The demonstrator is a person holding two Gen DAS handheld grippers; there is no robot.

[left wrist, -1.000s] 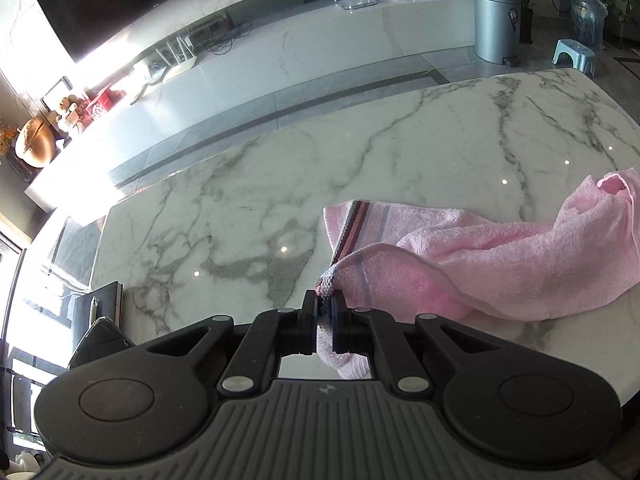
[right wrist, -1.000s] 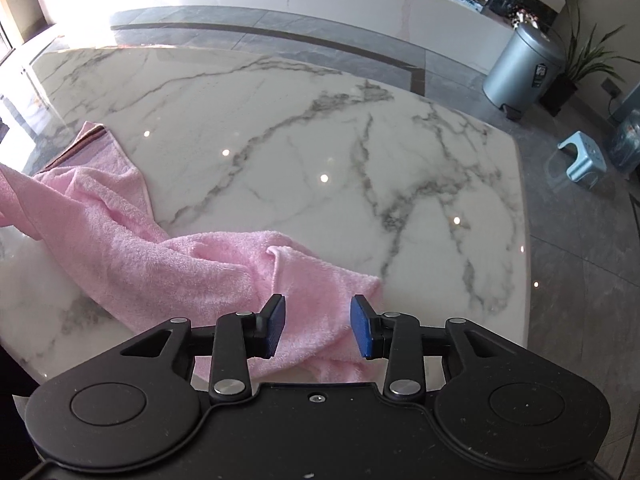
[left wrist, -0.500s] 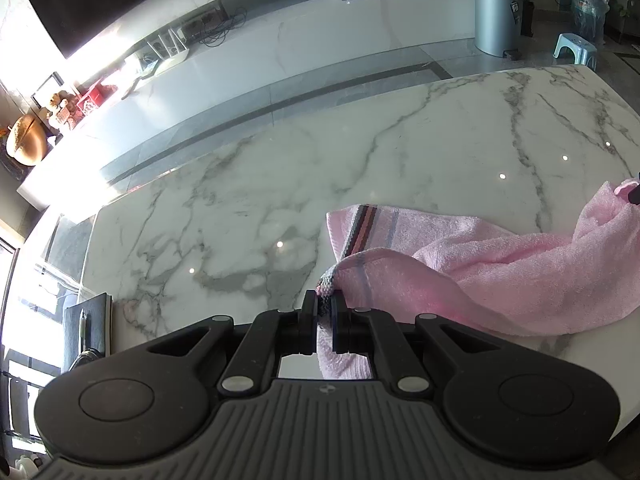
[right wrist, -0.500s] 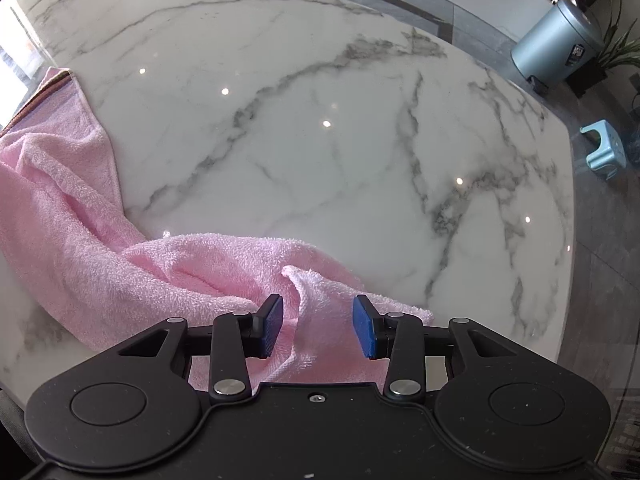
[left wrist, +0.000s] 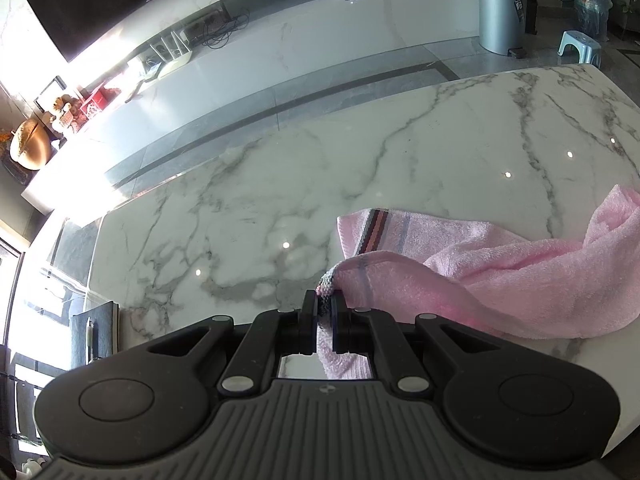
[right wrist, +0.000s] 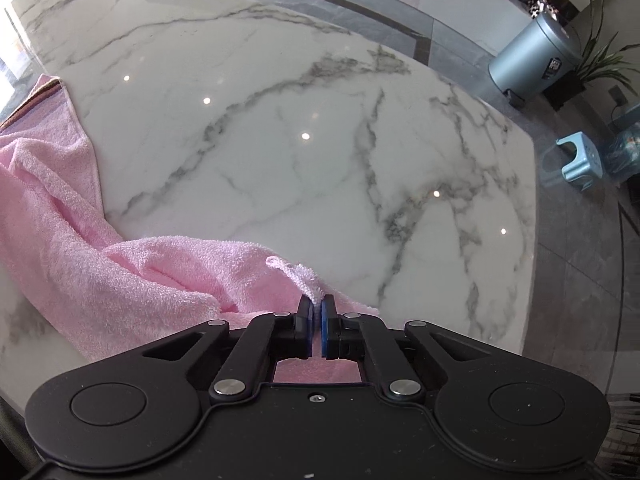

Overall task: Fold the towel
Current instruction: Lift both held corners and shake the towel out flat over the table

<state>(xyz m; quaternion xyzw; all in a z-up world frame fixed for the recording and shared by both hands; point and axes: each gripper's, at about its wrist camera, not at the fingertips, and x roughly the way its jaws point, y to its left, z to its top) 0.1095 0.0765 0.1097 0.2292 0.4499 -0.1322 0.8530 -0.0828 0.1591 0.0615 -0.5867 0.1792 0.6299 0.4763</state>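
Note:
A pink towel (left wrist: pixel 520 276) with a dark striped band lies bunched along the near edge of the marble table (left wrist: pixel 360 168). My left gripper (left wrist: pixel 324 300) is shut on the striped corner of the towel, which is lifted a little off the table. In the right wrist view the same towel (right wrist: pixel 120 264) runs from the far left to my right gripper (right wrist: pixel 317 305), which is shut on the opposite corner; a small pale loop (right wrist: pixel 288 270) sticks up past the blue pads. The cloth between the two corners sags in loose folds.
The table's far and right edges drop to a grey tiled floor. Beyond stand a metal bin (right wrist: pixel 532 56), a pale blue stool (right wrist: pixel 576 162), a potted plant (right wrist: pixel 600 64) and a long white counter (left wrist: pixel 280 52). A dark notebook with a pen (left wrist: pixel 90 332) lies left of the table.
My right gripper went from open above the towel's end to shut on its corner. The left gripper kept its grip on the striped corner and shifted slightly.

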